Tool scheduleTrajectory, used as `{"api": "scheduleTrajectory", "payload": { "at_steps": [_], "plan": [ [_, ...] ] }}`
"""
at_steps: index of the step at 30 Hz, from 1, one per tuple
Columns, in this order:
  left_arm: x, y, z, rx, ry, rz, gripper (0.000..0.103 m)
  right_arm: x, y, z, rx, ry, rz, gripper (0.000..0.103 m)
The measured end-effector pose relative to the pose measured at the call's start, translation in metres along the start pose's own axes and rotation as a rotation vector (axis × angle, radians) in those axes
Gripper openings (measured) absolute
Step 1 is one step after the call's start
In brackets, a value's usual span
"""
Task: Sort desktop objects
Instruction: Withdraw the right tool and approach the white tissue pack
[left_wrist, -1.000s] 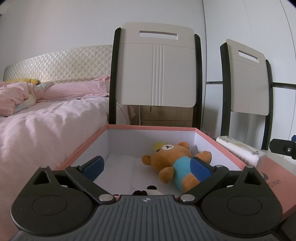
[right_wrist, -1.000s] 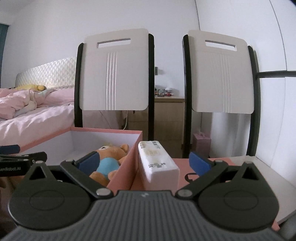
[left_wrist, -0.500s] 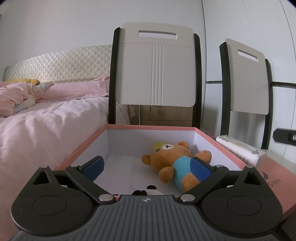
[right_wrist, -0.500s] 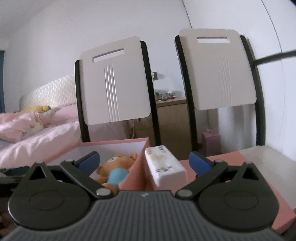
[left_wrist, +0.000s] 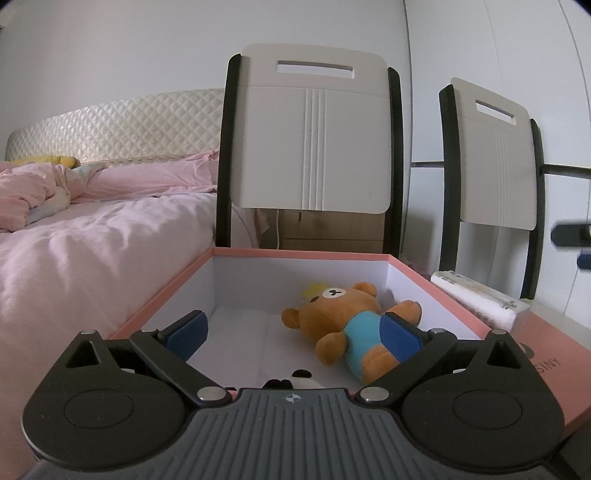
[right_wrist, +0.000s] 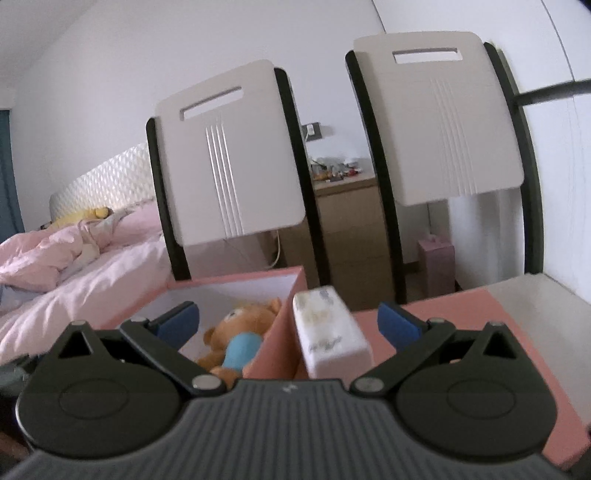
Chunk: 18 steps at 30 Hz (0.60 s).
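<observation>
white tissue pack (right_wrist: 328, 334) between right claw (right_wrist: 288, 325) tips

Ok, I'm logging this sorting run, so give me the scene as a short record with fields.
box: pink box, open, white inside
in box: plush bear lying down; black-and-white toy, mostly hidden
outside box: tissue pack on pink lid, beside box wall
left tool: open, empty
right tool: open, empty

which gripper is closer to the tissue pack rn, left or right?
Right. The right gripper hovers open just before the tissue pack, which lies partly between its fingers. The left gripper is open over the pink box, with the pack off to its right, outside the box.
</observation>
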<state>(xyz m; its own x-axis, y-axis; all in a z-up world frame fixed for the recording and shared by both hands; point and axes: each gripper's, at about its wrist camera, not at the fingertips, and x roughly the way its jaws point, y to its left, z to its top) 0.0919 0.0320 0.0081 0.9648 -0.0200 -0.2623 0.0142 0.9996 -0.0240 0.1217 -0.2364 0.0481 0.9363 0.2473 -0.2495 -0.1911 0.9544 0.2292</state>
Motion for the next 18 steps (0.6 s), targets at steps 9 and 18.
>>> {"api": "scheduleTrajectory", "payload": {
  "at_steps": [9, 18],
  "plan": [
    [0.001, -0.004, -0.002, 0.014, -0.001, -0.001, 0.1, 0.047, -0.03, 0.019, -0.05, 0.081, -0.016, 0.103],
    [0.001, -0.004, -0.002, 0.016, -0.006, 0.01, 0.1, 0.084, -0.053, -0.001, -0.019, 0.161, 0.069, 0.102]
  ]
}}
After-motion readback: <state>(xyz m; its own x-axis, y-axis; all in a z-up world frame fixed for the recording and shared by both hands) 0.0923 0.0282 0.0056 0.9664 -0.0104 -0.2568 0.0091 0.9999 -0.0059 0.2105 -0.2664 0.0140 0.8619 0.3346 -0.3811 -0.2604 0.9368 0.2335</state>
